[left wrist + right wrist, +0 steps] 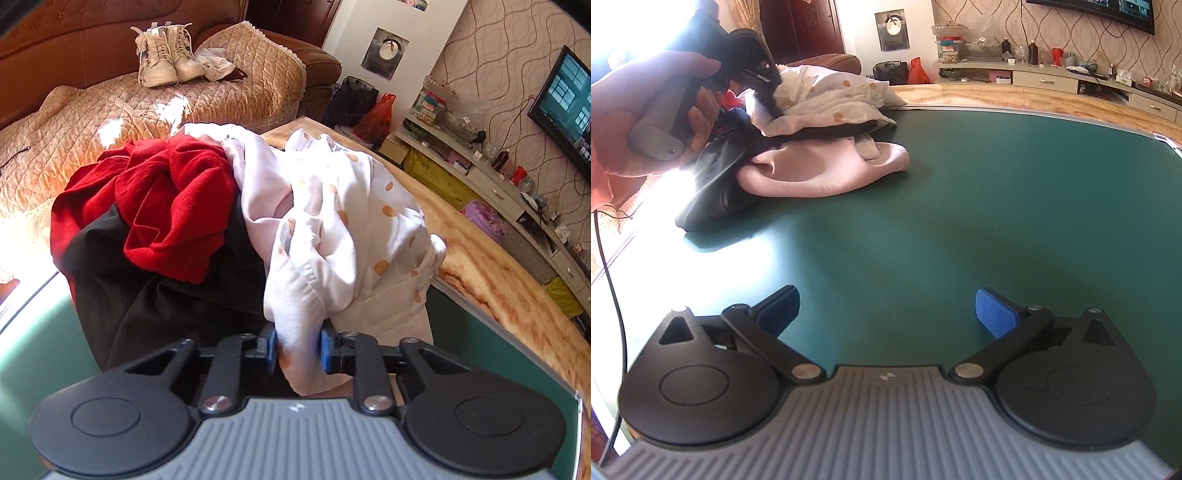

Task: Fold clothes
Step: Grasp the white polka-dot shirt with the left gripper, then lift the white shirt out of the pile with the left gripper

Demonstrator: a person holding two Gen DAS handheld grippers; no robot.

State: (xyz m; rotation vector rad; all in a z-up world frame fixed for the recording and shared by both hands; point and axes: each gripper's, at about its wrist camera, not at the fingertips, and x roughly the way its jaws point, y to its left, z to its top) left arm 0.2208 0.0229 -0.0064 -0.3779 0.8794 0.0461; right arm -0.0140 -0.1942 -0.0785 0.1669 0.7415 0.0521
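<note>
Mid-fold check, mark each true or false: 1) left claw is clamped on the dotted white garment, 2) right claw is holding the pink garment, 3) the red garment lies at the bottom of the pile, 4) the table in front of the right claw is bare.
1) The left claw is shut on the dotted white garment: true.
2) False: the right claw stands open and empty, well apart from the pink garment.
3) False: the red garment sits on top of a black garment.
4) True: only green table lies ahead of it.
</note>
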